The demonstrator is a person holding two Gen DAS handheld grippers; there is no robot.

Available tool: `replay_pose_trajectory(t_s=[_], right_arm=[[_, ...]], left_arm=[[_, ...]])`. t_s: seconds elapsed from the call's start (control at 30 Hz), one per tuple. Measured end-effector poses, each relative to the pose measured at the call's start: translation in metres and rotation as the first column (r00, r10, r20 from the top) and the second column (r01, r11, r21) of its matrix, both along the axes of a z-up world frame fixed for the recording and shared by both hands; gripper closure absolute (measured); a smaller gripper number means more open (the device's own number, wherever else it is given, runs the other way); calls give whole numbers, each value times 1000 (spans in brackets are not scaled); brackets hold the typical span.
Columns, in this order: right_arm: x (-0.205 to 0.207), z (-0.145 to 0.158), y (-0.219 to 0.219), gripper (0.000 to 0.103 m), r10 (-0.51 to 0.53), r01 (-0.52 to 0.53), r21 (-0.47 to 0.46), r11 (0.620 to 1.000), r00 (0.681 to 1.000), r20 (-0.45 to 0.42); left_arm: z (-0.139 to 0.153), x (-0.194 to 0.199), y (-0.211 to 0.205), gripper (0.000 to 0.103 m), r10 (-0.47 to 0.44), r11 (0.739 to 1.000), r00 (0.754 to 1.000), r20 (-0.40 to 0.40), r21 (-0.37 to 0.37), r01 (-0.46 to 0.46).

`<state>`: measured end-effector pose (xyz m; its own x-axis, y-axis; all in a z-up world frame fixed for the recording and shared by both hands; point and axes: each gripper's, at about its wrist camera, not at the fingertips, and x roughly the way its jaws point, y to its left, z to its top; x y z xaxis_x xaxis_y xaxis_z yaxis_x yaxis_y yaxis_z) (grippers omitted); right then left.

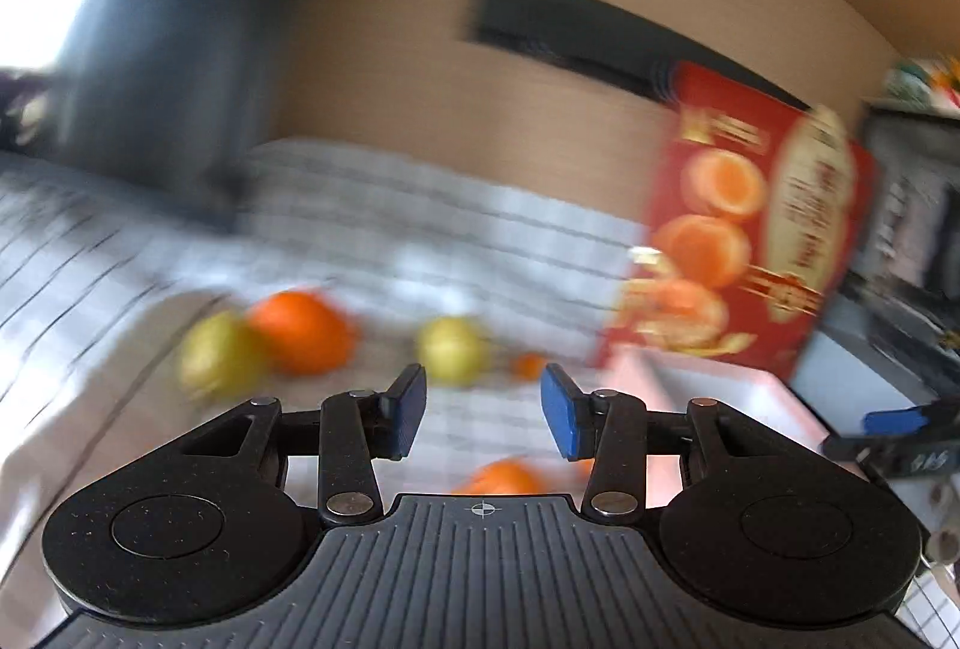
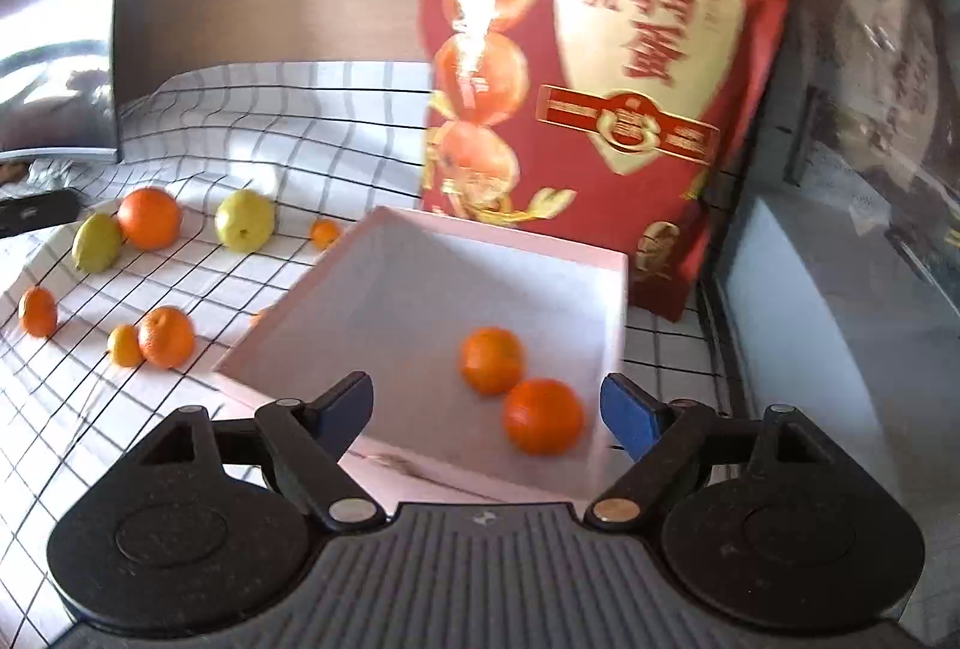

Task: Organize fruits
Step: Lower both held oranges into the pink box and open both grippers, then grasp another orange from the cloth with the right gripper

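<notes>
My right gripper [image 2: 486,397] hangs open over a shallow white box [image 2: 498,244]. Two oranges [image 2: 492,359] [image 2: 543,416] lie inside the box, just below the blue pads and untouched by them. Several loose fruits lie on the checked cloth to the left: a big orange [image 2: 149,218], a lemon [image 2: 97,242], a yellow fruit [image 2: 245,220] and small mandarins [image 2: 166,337]. The left wrist view is blurred. My left gripper [image 1: 483,391] is open and empty above the cloth, with an orange [image 1: 300,331] and yellow fruits [image 1: 450,358] ahead and a mandarin [image 1: 504,478] under it.
A tall red bag printed with oranges [image 2: 600,78] stands right behind the box. A dark screen [image 2: 54,48] stands at the far left before a wooden wall. Dark shelving [image 2: 870,138] lines the right side. The checked cloth [image 2: 300,120] covers the table.
</notes>
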<state>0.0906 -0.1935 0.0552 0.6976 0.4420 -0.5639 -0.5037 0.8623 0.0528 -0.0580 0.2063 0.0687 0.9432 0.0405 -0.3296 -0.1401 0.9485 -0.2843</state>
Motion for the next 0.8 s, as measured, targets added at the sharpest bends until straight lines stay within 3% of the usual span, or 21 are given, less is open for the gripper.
replay_pose_trajectory(t_s=[0.07, 0.13, 0.23, 0.27, 0.37, 0.53, 0.63, 0.73, 0.8], right_arm=[[-10, 7, 19, 19, 1, -1, 13, 1000, 1000, 26], [-21, 17, 42, 18, 20, -22, 47, 999, 999, 45], [-36, 27, 87, 13, 132, -133, 78, 988, 991, 28], [-42, 29, 103, 13, 179, -180, 80, 980, 984, 15], [-57, 30, 154, 13, 316, -312, 97, 945, 948, -28], [-83, 17, 242, 14, 477, -472, 123, 873, 879, -16], [-96, 5, 293, 14, 485, -485, 109, 868, 874, 22], [-89, -9, 333, 16, 475, -469, 96, 878, 879, -49], [-85, -16, 352, 24, 457, -452, 72, 889, 885, -85]], left_arm=[[-16, -15, 30, 56, 89, 994, 996, 13, -64, -88], [-29, -27, 62, 56, 208, 971, 977, 48, -129, -200], [-49, -39, 104, 56, 353, 904, 933, 66, -283, -322], [-57, -44, 117, 56, 391, 872, 917, 75, -350, -343], [-71, -56, 136, 56, 472, 803, 878, 83, -452, -389], [-80, -78, 150, 56, 552, 738, 828, 99, -520, -431], [-82, -82, 154, 56, 560, 726, 824, 85, -530, -439], [-77, -80, 149, 56, 551, 749, 829, 98, -494, -441], [-75, -82, 141, 56, 540, 772, 833, 122, -466, -432]])
